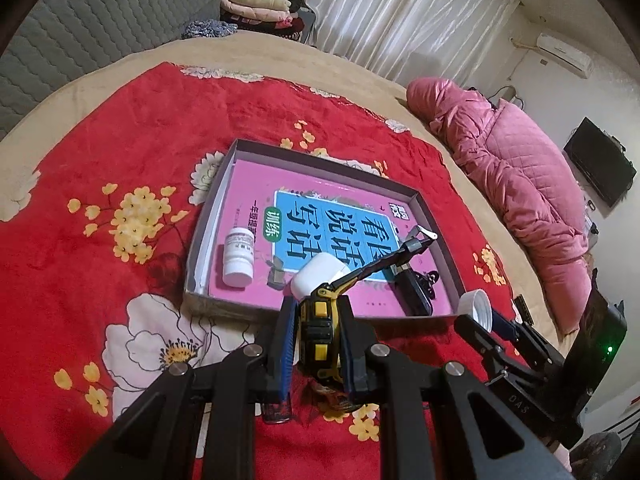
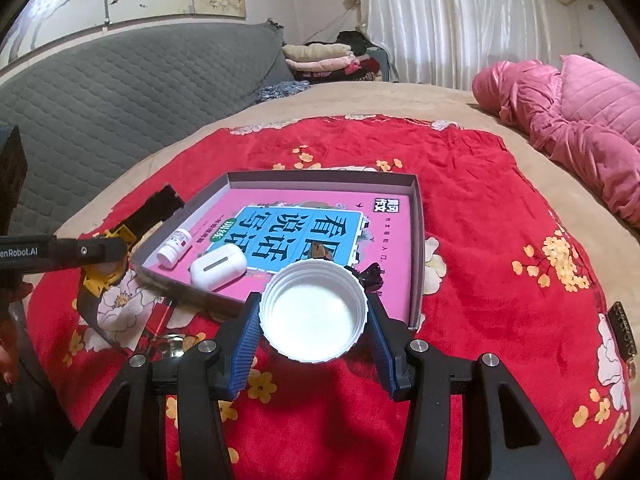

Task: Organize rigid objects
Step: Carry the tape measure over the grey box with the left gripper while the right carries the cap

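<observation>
Over red floral bedding [image 1: 120,140] we note left gripper [image 1: 318,344] clamping a black-and-yellow strapped watch [image 1: 320,332]; right gripper [image 2: 314,320] half-wide, gripping a white ribbed plastic cap [image 2: 314,312].

Soft daylight through white curtains [image 2: 460,20]; sharp, fisheye-bent, dark-cornered.

A bed [image 2: 472,104] with a tan cover carries everything; a red flowered blanket [image 2: 480,208] is spread over it; a shallow open box [image 2: 418,236] sits on the blanket; a pink quilted coat [image 2: 580,120] lies near the far edge.
</observation>
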`<state>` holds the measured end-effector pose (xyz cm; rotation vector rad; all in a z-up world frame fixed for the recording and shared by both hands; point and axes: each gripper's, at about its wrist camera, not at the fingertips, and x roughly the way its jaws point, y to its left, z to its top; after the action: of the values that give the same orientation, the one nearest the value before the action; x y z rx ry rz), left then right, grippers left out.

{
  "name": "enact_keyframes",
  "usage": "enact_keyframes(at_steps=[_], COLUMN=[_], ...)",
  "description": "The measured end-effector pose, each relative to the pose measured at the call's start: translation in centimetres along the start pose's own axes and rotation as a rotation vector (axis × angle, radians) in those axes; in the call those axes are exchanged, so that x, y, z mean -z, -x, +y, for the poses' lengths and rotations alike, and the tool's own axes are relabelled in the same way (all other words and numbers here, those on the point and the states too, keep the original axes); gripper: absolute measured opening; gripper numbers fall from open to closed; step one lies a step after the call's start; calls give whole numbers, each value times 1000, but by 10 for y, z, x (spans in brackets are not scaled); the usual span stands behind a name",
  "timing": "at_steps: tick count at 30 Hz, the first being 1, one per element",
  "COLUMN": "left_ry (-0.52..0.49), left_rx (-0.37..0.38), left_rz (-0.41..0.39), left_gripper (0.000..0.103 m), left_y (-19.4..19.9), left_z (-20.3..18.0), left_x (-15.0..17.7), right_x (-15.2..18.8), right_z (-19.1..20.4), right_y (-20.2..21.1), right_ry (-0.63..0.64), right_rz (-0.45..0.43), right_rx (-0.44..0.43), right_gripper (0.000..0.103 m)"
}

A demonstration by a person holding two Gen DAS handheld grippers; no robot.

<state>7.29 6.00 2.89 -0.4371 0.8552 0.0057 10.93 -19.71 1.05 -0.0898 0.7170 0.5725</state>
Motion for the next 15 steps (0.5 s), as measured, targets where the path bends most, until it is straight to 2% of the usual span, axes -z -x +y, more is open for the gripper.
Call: enact_keyframes(at_steps=[15], left_ry=[-21], left_rx=[-31], left_rz=[-39], left_gripper=[19], left_y=[1], left_z=[-2], left_x=[-11], right_x=[-5], right_z=[0], right_y=[3], right_ry=[25], right_rz=[-33], right_rx=[15], right_gripper=[52])
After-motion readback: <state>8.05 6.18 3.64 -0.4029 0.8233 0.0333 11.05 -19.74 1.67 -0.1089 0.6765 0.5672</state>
